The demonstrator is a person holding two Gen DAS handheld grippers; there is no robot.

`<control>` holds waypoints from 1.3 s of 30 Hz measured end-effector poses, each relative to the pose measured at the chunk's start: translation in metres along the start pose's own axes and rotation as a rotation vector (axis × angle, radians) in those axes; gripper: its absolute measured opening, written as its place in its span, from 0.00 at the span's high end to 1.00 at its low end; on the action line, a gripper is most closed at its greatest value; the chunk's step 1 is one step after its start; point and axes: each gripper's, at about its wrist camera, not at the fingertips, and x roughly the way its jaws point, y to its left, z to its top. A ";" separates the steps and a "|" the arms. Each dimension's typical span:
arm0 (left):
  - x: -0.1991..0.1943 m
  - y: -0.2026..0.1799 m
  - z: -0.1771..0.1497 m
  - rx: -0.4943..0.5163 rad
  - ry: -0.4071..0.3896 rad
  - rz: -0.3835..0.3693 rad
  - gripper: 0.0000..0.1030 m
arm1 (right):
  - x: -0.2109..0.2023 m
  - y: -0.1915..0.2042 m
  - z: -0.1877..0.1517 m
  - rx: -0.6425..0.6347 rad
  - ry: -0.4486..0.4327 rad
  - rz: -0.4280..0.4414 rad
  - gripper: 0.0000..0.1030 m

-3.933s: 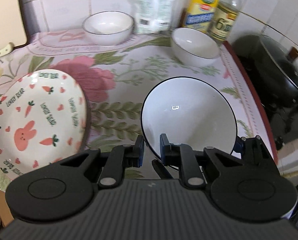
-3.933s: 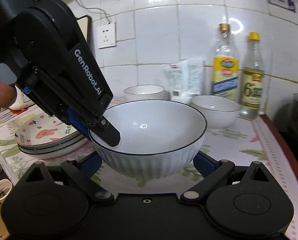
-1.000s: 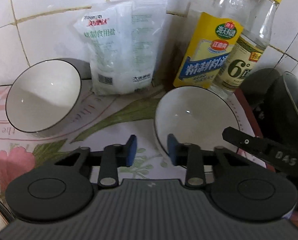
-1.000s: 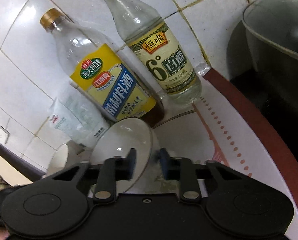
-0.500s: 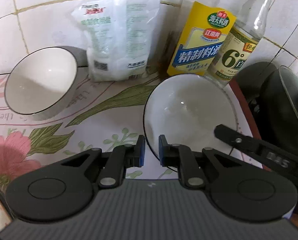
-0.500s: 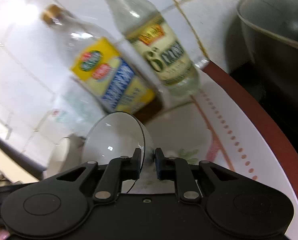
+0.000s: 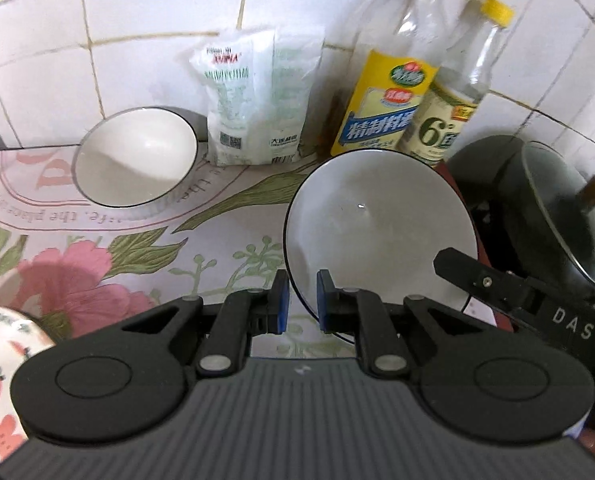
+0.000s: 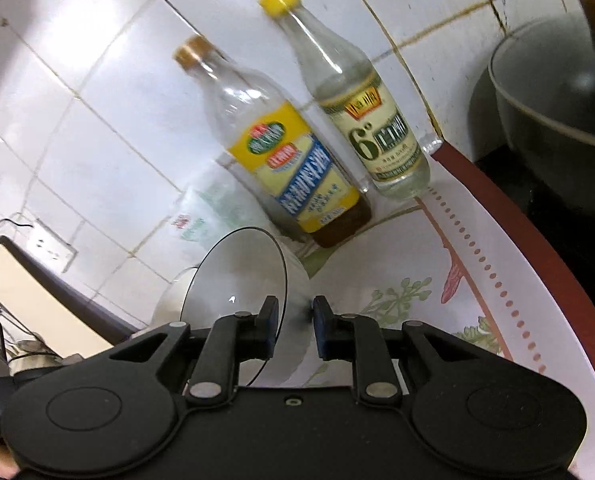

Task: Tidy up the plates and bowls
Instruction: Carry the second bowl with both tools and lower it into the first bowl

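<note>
Both hand-held grippers, left (image 7: 300,300) and right (image 8: 293,320), pinch the black-rimmed white ceramic bowl's (image 7: 377,240) rim; uneven pulls could twist it free.

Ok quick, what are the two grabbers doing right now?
Left gripper: closed on the rim of the white bowl.
Right gripper: closed on the same bowl's opposite rim.

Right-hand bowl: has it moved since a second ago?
Yes. The bowl now covers the base of the bottle behind it; it has tilted up, lifted by both tongs.
</note>
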 end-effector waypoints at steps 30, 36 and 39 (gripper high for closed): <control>-0.096 0.027 -0.084 -0.022 0.021 0.086 0.88 | -0.074 0.053 -0.093 -0.121 0.099 -0.005 0.78; -0.073 0.033 -0.084 0.019 0.083 0.097 0.88 | -0.054 0.054 -0.093 -0.191 0.144 -0.036 0.79; -0.063 0.034 -0.084 0.021 0.109 0.104 0.88 | -0.046 0.057 -0.094 -0.223 0.151 -0.062 0.79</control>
